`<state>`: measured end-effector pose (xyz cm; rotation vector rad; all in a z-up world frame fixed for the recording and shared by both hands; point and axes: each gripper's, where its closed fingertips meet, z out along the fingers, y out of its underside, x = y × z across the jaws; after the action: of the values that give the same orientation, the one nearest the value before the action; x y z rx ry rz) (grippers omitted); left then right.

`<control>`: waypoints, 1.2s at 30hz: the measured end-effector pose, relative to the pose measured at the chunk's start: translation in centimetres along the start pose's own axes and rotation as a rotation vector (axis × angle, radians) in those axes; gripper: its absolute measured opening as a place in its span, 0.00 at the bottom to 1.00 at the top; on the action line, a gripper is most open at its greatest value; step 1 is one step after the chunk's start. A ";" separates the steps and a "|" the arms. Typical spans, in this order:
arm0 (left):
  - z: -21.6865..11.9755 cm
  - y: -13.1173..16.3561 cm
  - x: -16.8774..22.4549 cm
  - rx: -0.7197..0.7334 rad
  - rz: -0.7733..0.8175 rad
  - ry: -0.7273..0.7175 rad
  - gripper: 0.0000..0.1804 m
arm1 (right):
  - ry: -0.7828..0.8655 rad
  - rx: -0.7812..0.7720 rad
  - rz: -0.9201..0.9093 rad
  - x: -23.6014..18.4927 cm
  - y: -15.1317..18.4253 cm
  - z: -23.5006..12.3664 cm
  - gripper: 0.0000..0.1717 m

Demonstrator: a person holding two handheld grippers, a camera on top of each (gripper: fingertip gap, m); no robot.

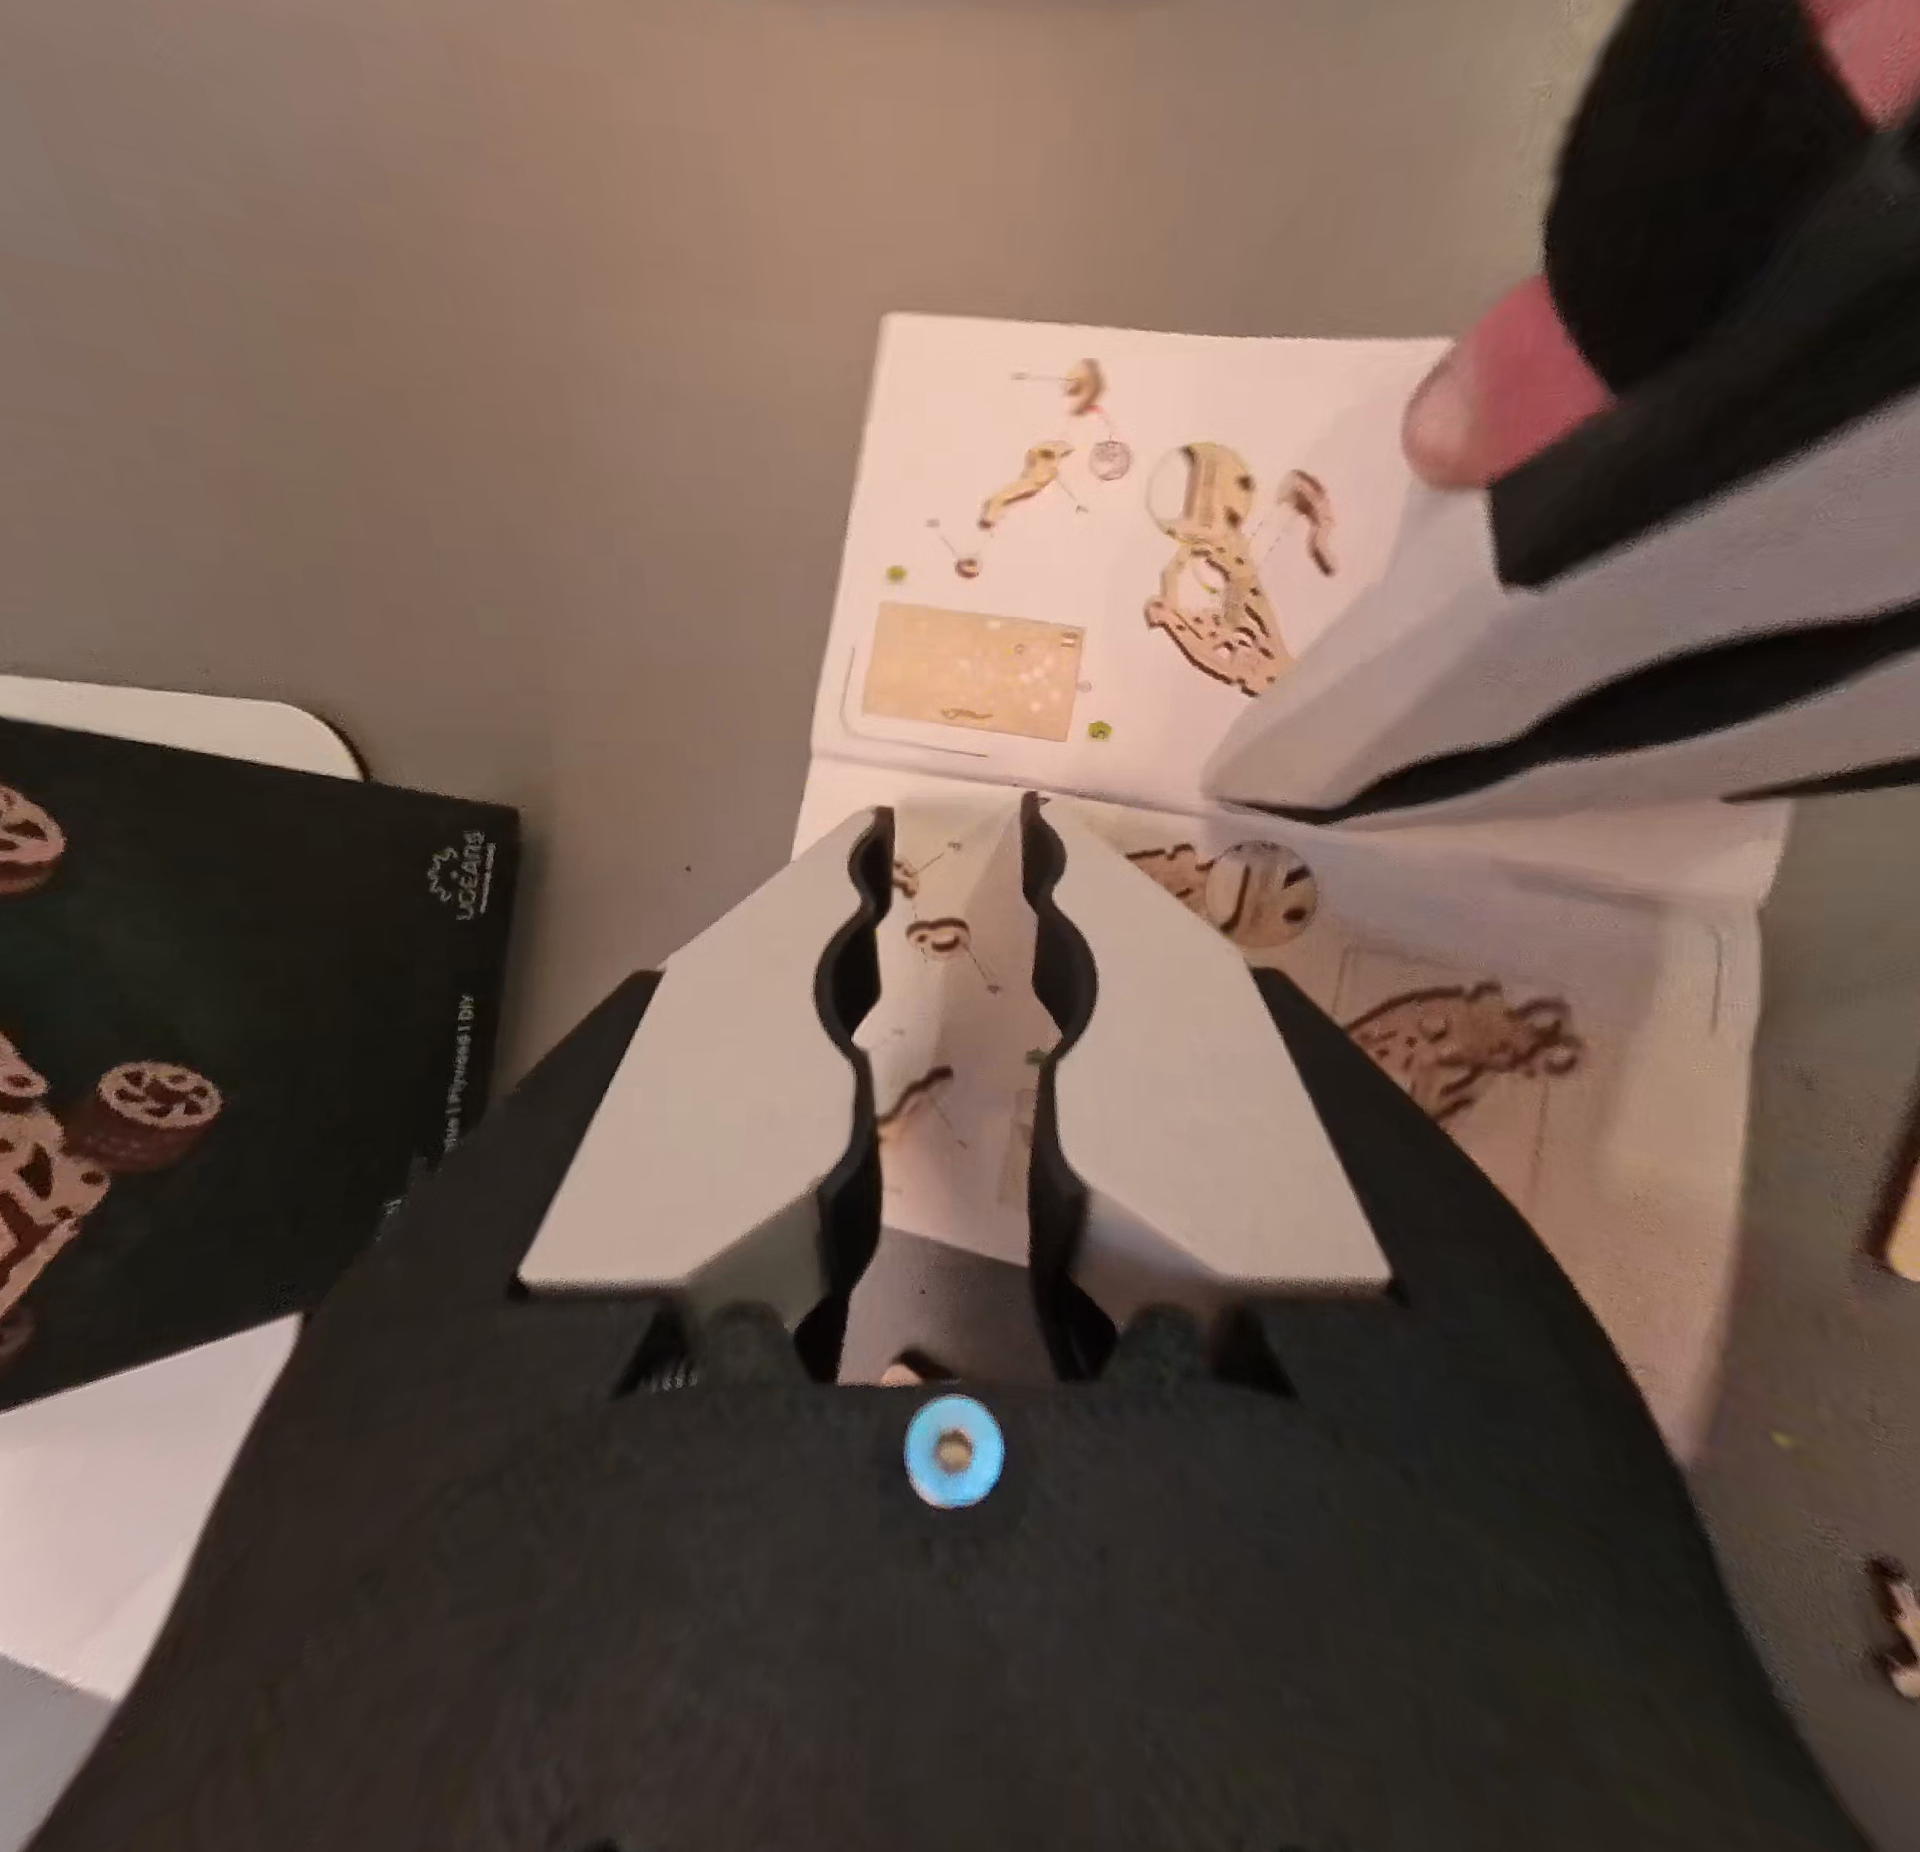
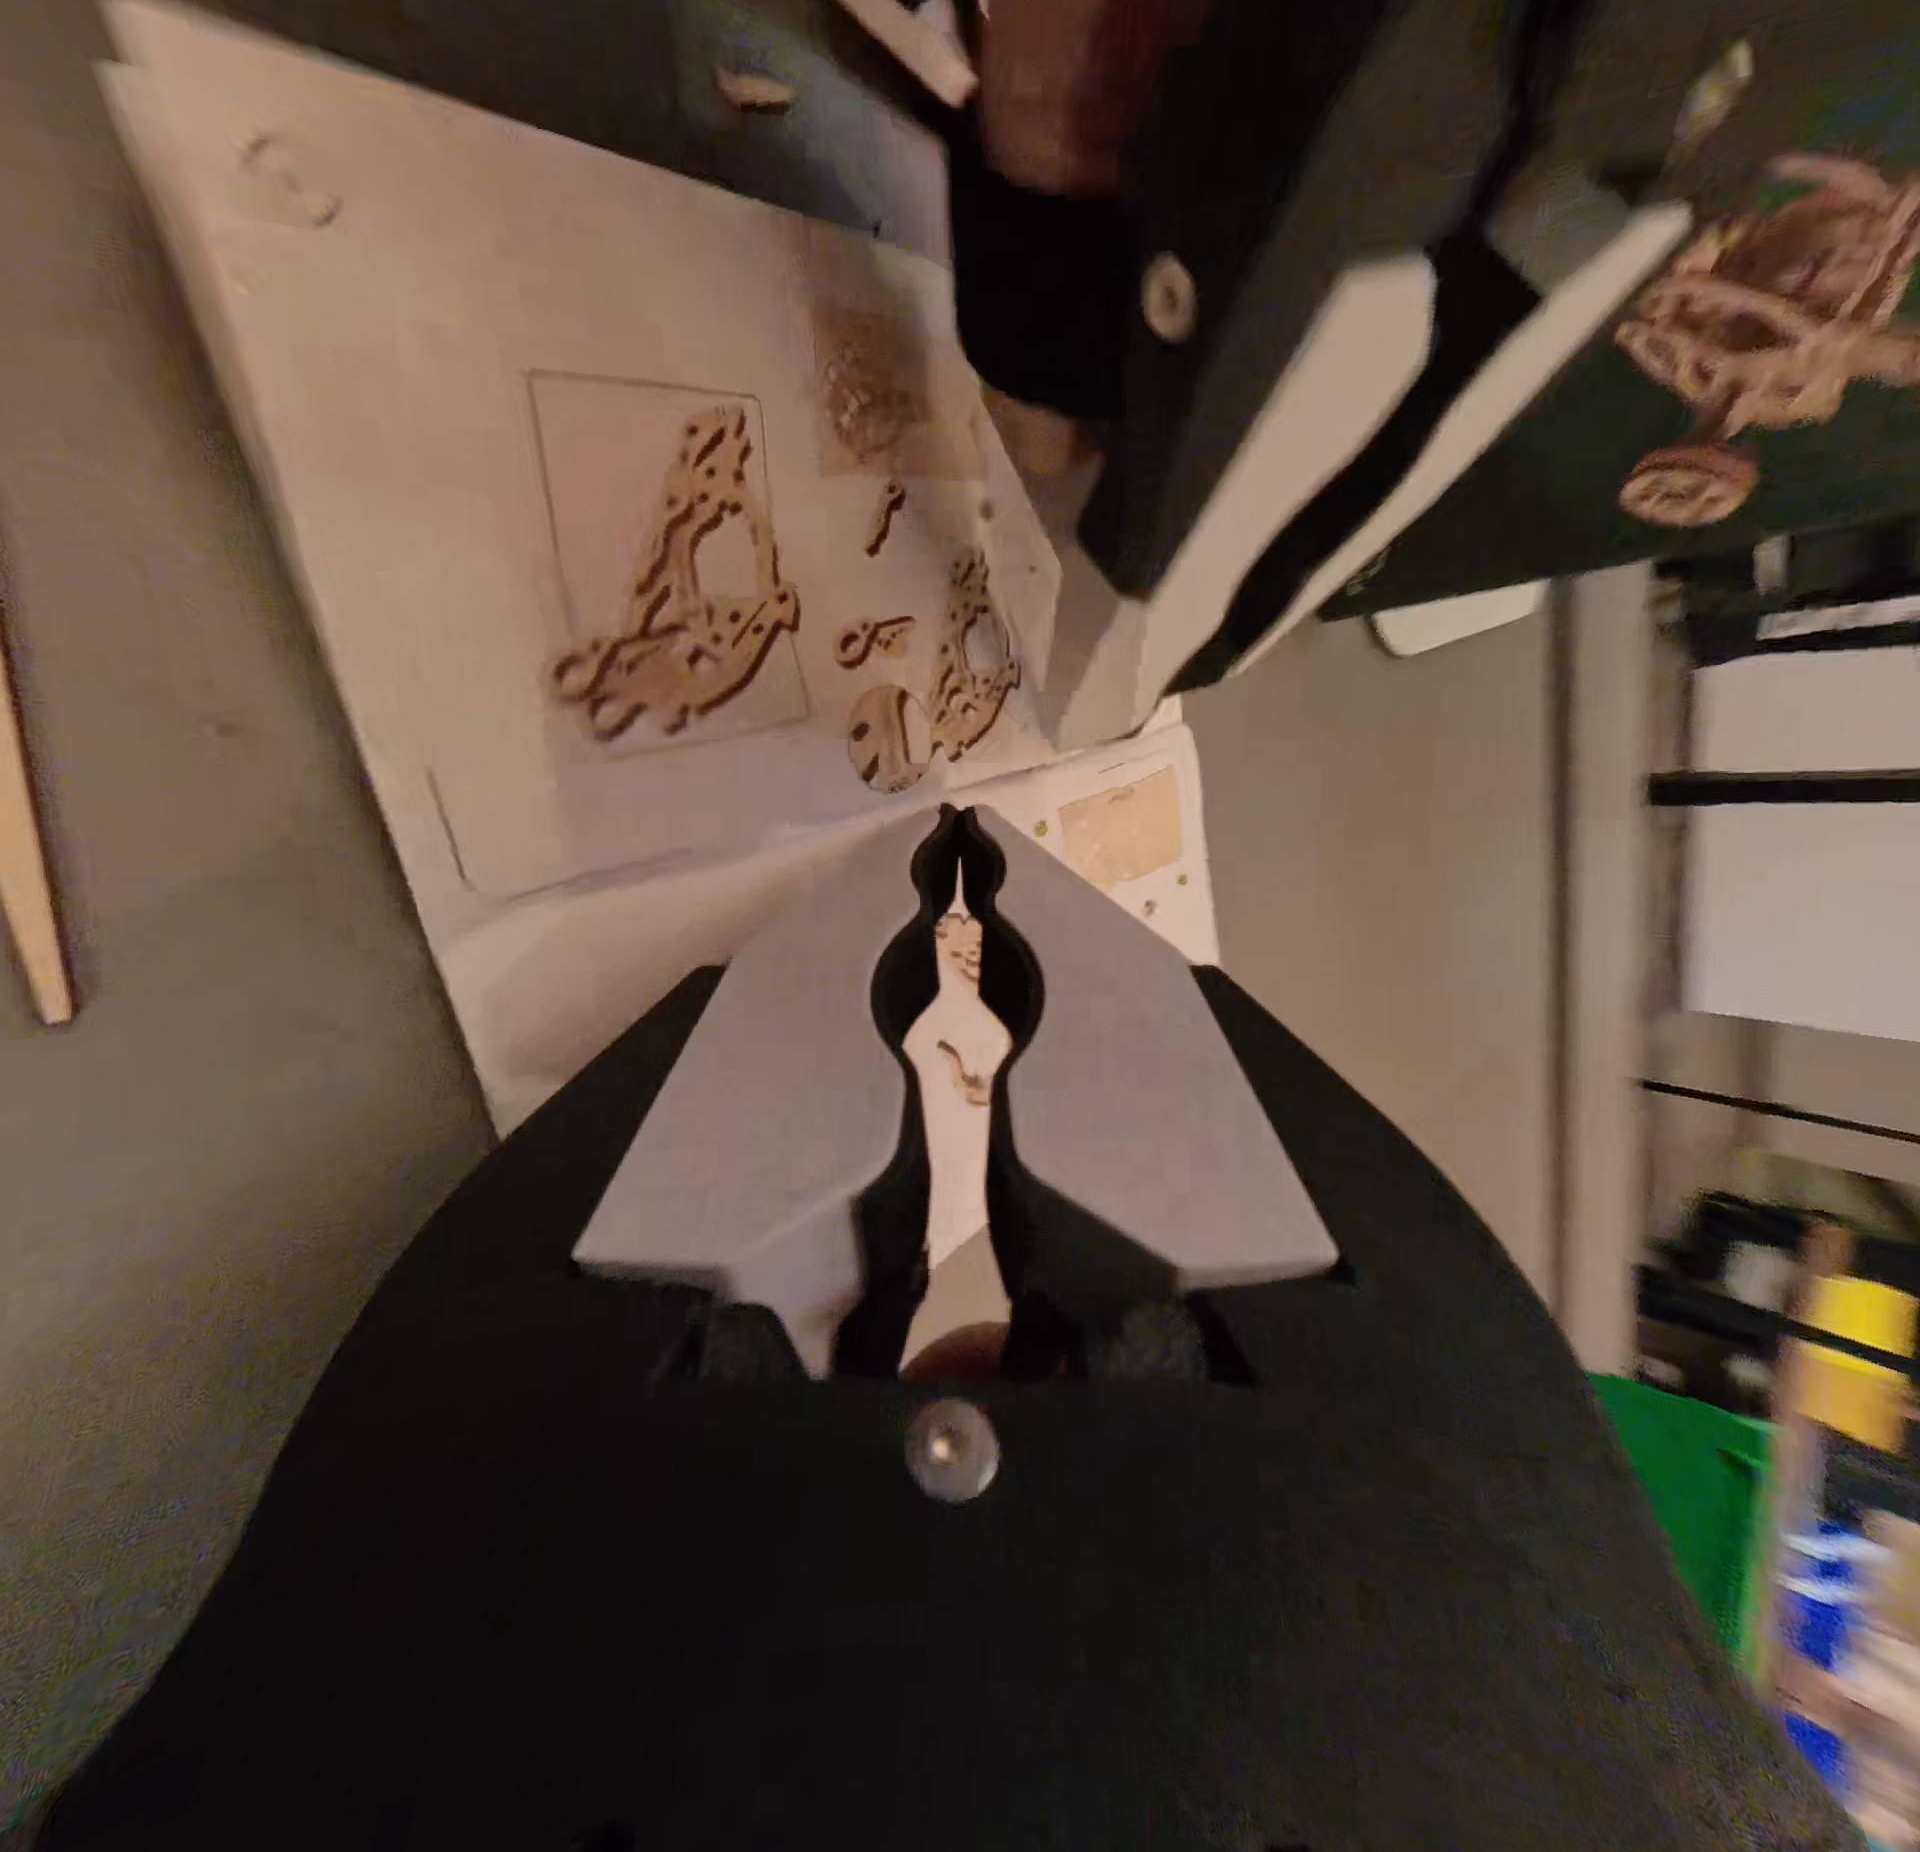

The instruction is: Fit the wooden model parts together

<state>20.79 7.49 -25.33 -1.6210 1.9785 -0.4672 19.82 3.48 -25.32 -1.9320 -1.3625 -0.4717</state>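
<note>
L wrist view: left gripper [image 1: 956, 815] jaws part open, nothing between, hovering over instruction booklet [image 1: 1039, 431]; kit box [image 1: 260, 971] at 9 o'clock; loose wooden part [image 1: 1901, 1626] at 4.

R wrist view: right gripper [image 2: 958, 815] tips nearly shut at the booklet's fold; grip on paper can't tell. Wooden part [image 2: 753, 86] at 11: likely light, thin, brittle; take by edges.

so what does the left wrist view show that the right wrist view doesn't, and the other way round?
Left wrist view only: the left gripper from behind, jaws apart with nothing between them, and a small light wooden cut-out piece at the right edge.

Right wrist view only: the right gripper from behind, tips nearly together at the page fold, a light wooden strip on the grey table, and blurred shelving.

Both: the open white instruction booklet with printed model diagrams, and the black box bearing pictures of wooden wheels.
</note>
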 end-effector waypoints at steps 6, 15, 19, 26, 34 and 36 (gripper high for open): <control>0.3 -0.6 0.5 0.008 0.068 -0.049 0.08 | 0.160 -0.110 -0.189 -0.2 -0.5 0.1 0.00; 0.8 -1.7 1.2 0.039 0.077 0.055 0.09 | 0.153 -0.145 -0.304 -0.4 -0.8 0.3 0.00; 0.9 -1.5 1.6 0.052 0.082 0.088 0.05 | 0.166 -0.137 -0.344 -0.9 -1.6 0.3 0.00; 0.9 -1.5 1.6 0.078 0.072 0.088 0.04 | 0.147 -0.099 -0.352 -2.1 -2.8 0.1 0.00; 1.1 -1.5 1.0 0.064 0.078 0.065 0.00 | 0.130 -0.060 -0.412 -3.8 -3.6 -0.9 0.00; 1.2 -1.5 1.0 0.057 0.093 0.052 0.00 | 0.121 -0.064 -0.404 -3.8 -3.5 -0.9 0.00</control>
<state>22.58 6.28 -25.56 -1.4899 2.0497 -0.5295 15.22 0.95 -25.95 -1.6457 -1.6781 -0.8190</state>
